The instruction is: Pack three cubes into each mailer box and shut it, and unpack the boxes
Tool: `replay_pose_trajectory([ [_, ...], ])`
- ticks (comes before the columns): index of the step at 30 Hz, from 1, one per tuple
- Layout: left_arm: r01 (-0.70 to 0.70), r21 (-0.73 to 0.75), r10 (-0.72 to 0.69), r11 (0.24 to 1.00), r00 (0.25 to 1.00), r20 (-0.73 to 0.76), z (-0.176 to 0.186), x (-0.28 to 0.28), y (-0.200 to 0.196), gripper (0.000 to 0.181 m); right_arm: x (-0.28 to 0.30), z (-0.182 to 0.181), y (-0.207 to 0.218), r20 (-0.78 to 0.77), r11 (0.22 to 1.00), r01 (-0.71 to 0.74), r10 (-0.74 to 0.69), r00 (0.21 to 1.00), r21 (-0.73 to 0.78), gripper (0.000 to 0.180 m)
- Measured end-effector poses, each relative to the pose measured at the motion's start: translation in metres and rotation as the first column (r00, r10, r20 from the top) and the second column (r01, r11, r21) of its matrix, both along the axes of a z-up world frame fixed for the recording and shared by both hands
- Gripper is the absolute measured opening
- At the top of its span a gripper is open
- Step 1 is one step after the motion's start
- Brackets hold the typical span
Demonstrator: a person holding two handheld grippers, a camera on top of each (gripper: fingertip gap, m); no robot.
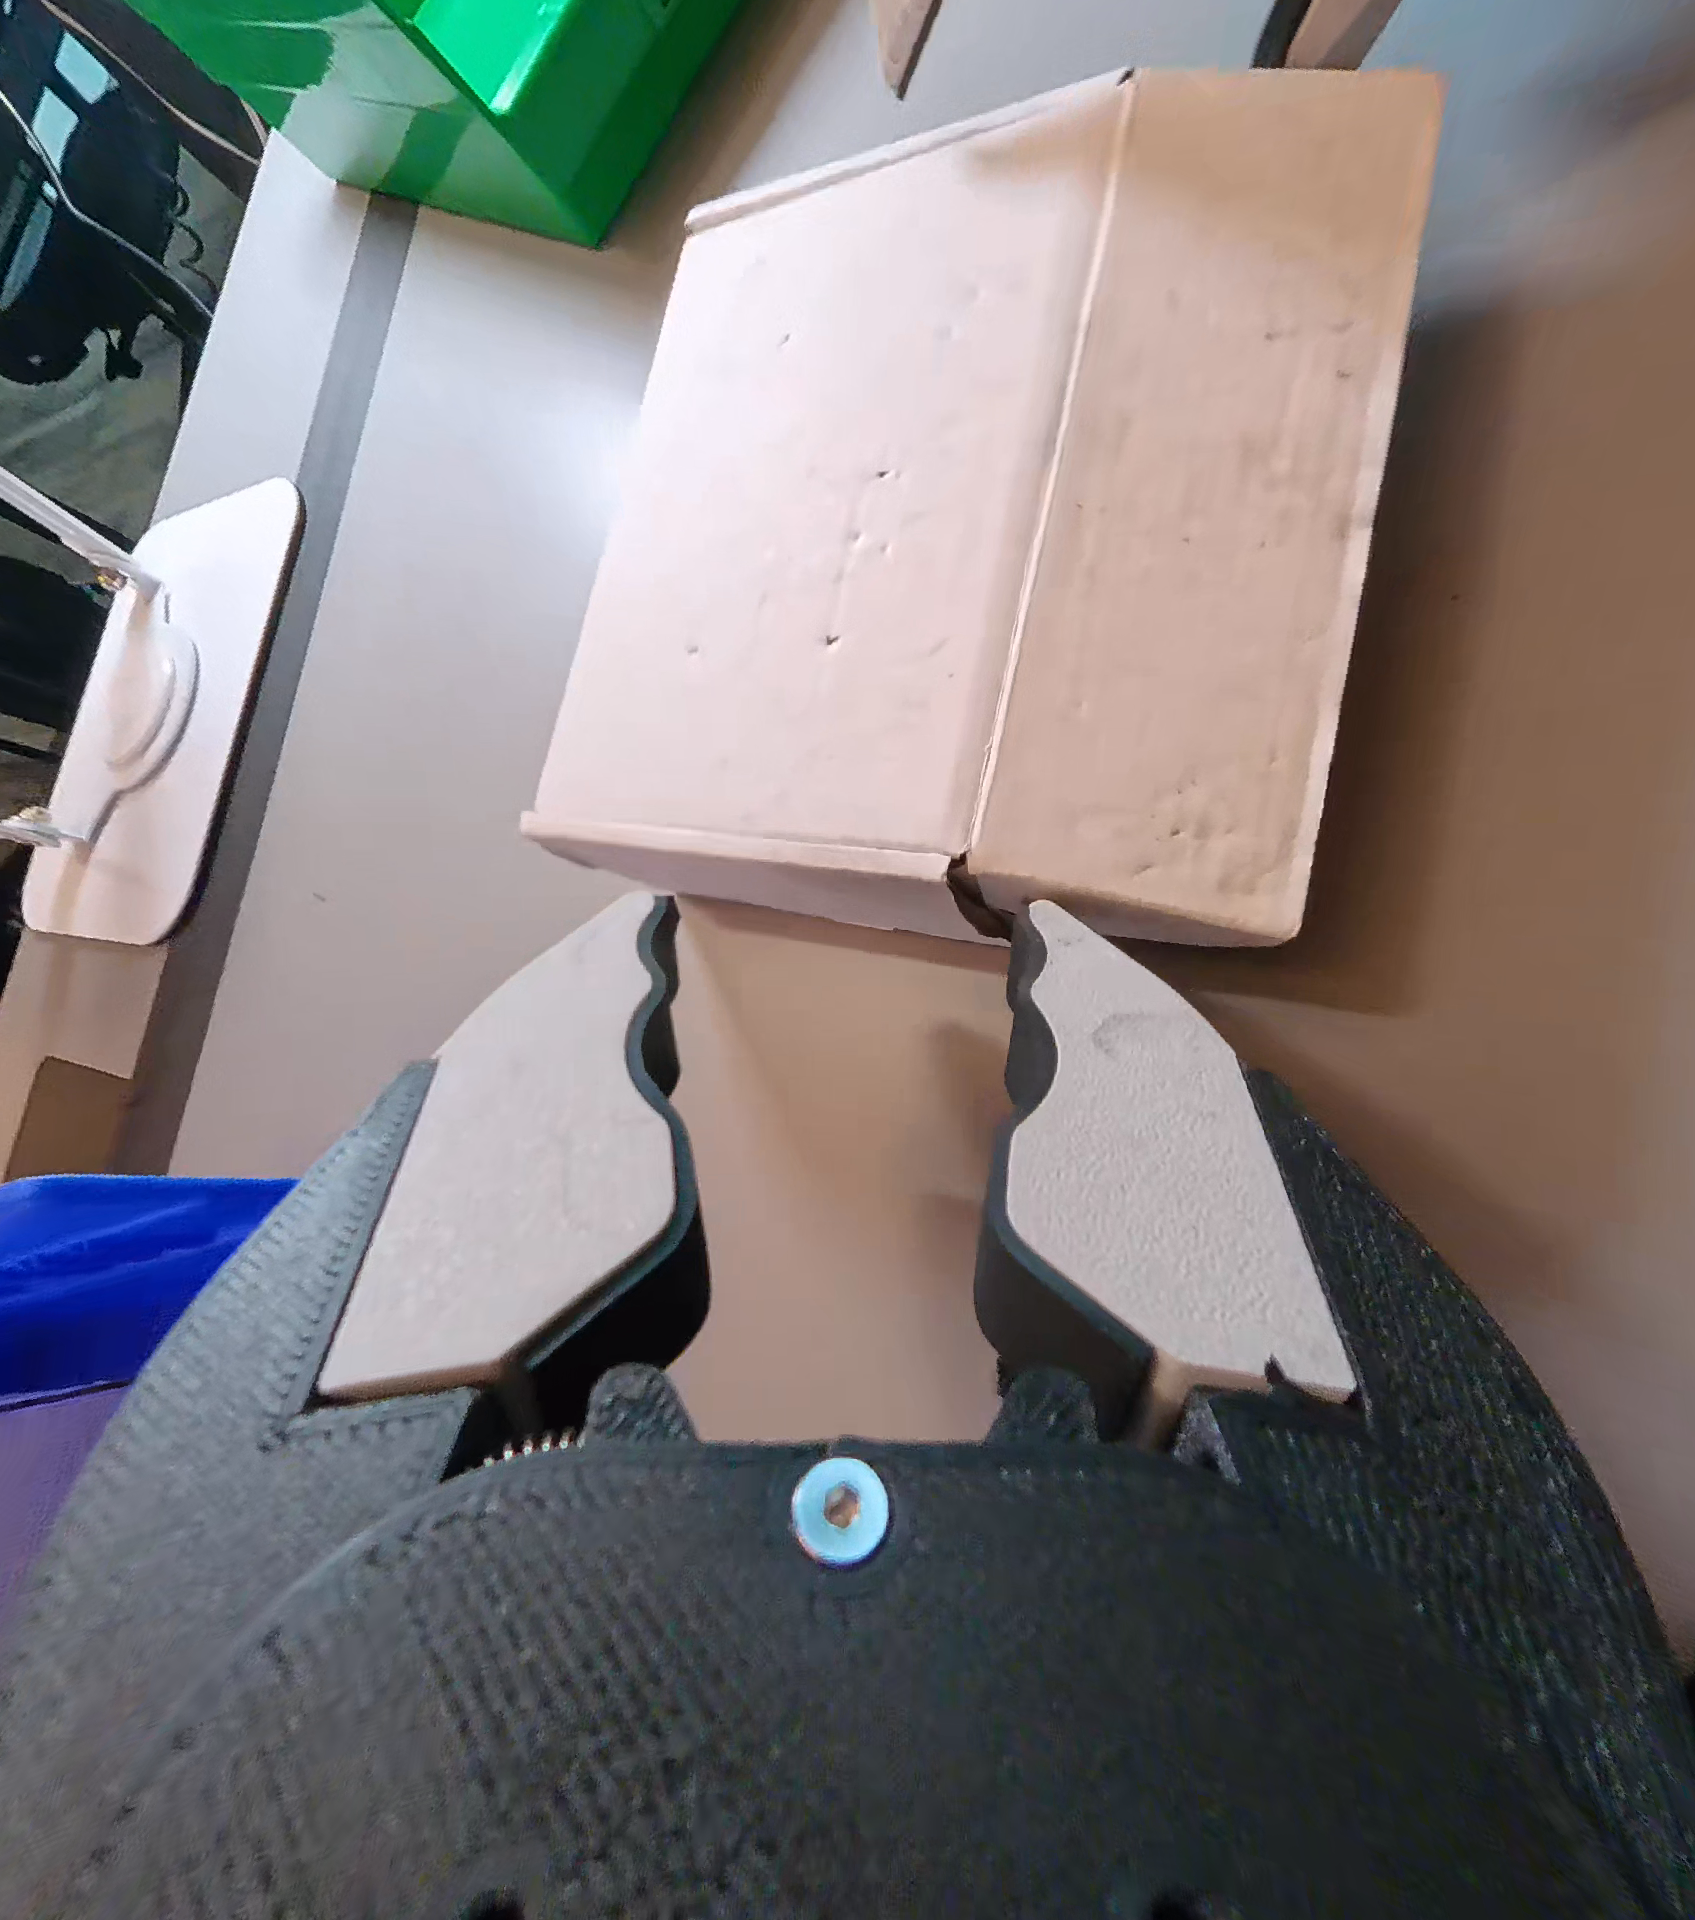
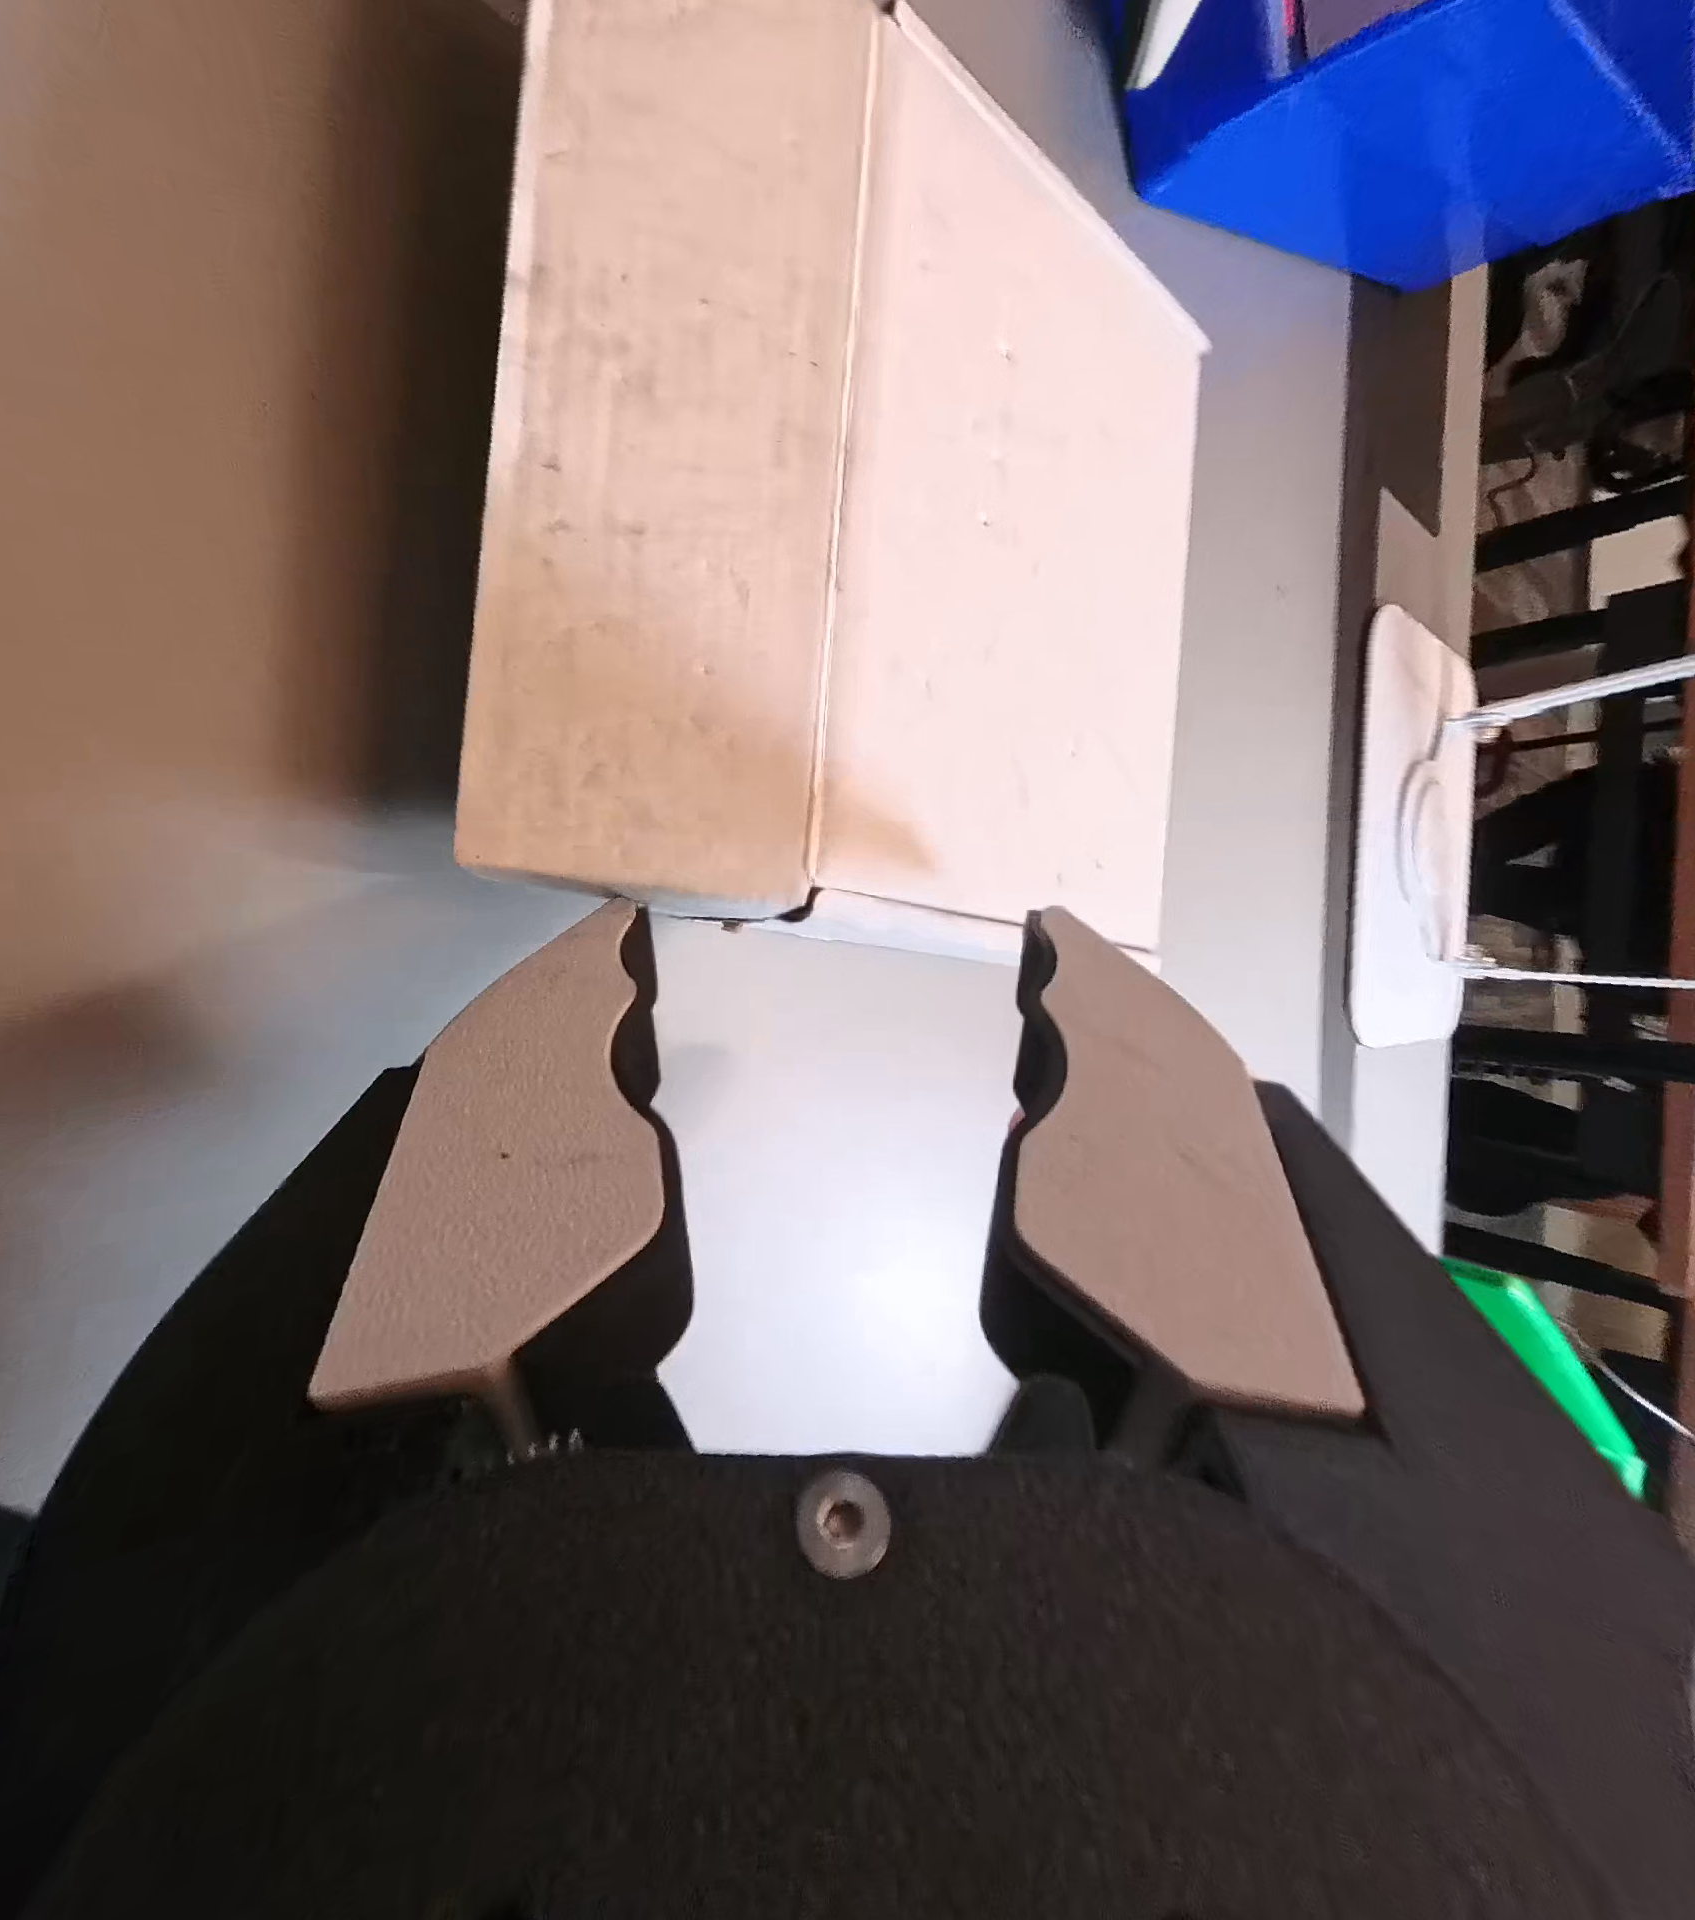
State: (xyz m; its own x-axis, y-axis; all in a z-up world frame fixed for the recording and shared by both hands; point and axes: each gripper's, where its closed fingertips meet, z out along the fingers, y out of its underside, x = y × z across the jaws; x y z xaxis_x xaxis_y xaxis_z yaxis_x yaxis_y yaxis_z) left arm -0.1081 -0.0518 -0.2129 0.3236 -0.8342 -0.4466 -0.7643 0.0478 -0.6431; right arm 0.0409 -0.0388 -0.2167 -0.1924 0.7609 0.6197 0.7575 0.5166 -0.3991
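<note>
A closed tan cardboard mailer box (image 1: 968,499) lies on the table, seen from opposite ends in the two views; it also shows in the right wrist view (image 2: 822,468). My left gripper (image 1: 843,914) is open and empty, its fingertips right at the box's near end without gripping it. My right gripper (image 2: 832,925) is open and empty, its fingertips at the box's other end. No cubes are in view.
A green bin (image 1: 469,94) stands beyond the box in the left wrist view, and a blue bin (image 1: 43,1288) at my left. The blue bin (image 2: 1425,135) and a white stand base (image 2: 1414,831) show near the table edge. Shelving stands beyond the table. Tip to tip, the grippers are about 15 cm apart.
</note>
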Motion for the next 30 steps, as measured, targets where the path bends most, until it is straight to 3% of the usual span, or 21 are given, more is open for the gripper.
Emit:
replay_pose_trajectory([
  [6,-0.01,-0.125,0.026,0.992,0.991,0.131,-0.004,0.005,-0.009,0.059,-0.002,-0.004,-0.018,-0.049,0.955,-0.025,0.011,0.999,-0.295,0.074],
  [9,-0.039,-0.148,0.065,0.988,0.983,0.173,-0.008,0.004,-0.009,0.06,-0.002,-0.002,-0.015,-0.108,0.944,-0.025,-0.011,0.994,-0.329,0.076],
  [17,-0.085,-0.032,0.088,0.996,0.994,0.073,-0.01,-0.007,-0.008,0.061,0.006,-0.001,-0.003,-0.083,0.989,0.028,-0.04,0.996,-0.149,0.067],
  [23,-0.075,-0.048,0.082,0.996,0.984,0.16,0.011,-0.017,-0.009,0.063,0.017,0.007,-0.005,-0.107,0.978,0.048,-0.071,0.992,-0.204,0.069],
  [30,-0.022,-0.017,0.023,1.0,0.998,0.062,-0.005,0.004,-0.008,0.066,0.005,-0.005,-0.004,-0.026,0.991,0.032,-0.036,0.999,-0.131,0.069],
])
